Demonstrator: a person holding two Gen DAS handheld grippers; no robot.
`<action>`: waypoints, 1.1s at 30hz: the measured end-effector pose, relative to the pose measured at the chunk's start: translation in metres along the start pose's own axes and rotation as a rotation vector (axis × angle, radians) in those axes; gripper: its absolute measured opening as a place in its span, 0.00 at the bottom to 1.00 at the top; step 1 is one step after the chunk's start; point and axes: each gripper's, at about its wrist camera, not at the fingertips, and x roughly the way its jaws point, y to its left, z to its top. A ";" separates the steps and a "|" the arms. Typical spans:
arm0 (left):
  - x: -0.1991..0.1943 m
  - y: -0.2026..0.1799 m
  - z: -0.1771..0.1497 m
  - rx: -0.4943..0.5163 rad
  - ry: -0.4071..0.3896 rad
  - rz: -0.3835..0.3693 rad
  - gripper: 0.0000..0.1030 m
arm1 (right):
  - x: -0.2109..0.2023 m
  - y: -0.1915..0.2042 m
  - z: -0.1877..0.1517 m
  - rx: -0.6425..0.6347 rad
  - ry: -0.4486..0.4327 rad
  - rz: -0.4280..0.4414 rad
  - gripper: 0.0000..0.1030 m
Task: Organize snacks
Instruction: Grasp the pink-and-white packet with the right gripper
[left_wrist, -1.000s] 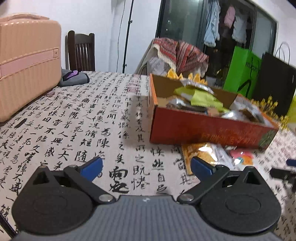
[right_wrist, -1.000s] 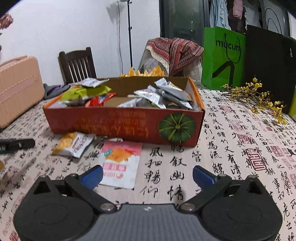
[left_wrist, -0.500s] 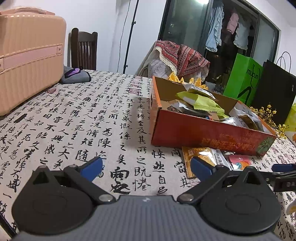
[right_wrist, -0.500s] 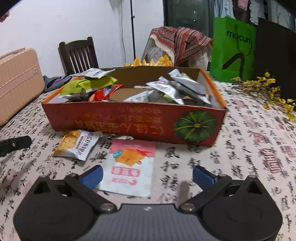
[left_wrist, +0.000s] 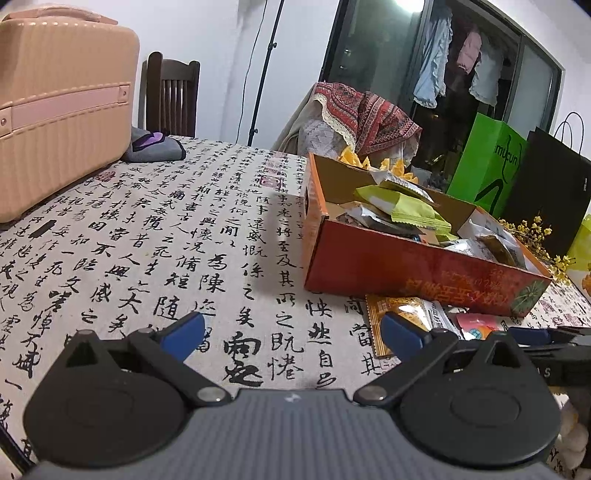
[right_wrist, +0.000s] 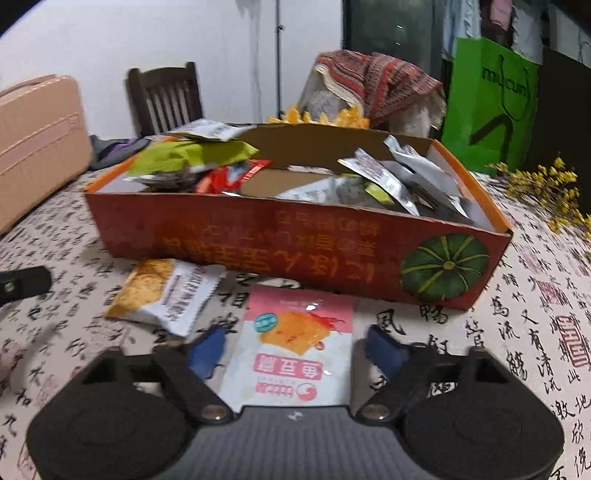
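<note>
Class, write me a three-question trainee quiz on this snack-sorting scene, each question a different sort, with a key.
1. True or false: the pink packet lies inside the orange box.
2. Which packet lies between the right gripper's fingers? A) pink packet B) yellow-and-white packet C) green packet
3. Fill in: the left gripper holds ____.

Key
1. False: it lies on the tablecloth in front of the box.
2. A; the jaws have just been closing around it, pads not yet pressing.
3. Nothing; its jaws stand open.

Bare tablecloth (left_wrist: 155, 236) left of the snack box (left_wrist: 373, 266); suitcase (left_wrist: 62, 107) at far left
</note>
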 end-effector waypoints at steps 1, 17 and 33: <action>0.000 0.000 0.000 -0.002 0.000 0.000 1.00 | -0.003 0.002 -0.001 -0.014 -0.011 0.016 0.56; 0.002 0.002 0.000 -0.017 0.008 0.005 1.00 | -0.023 -0.008 -0.004 0.038 -0.090 0.071 0.68; 0.000 0.004 0.000 -0.030 0.003 -0.017 1.00 | 0.018 0.002 0.016 0.017 -0.006 0.009 0.65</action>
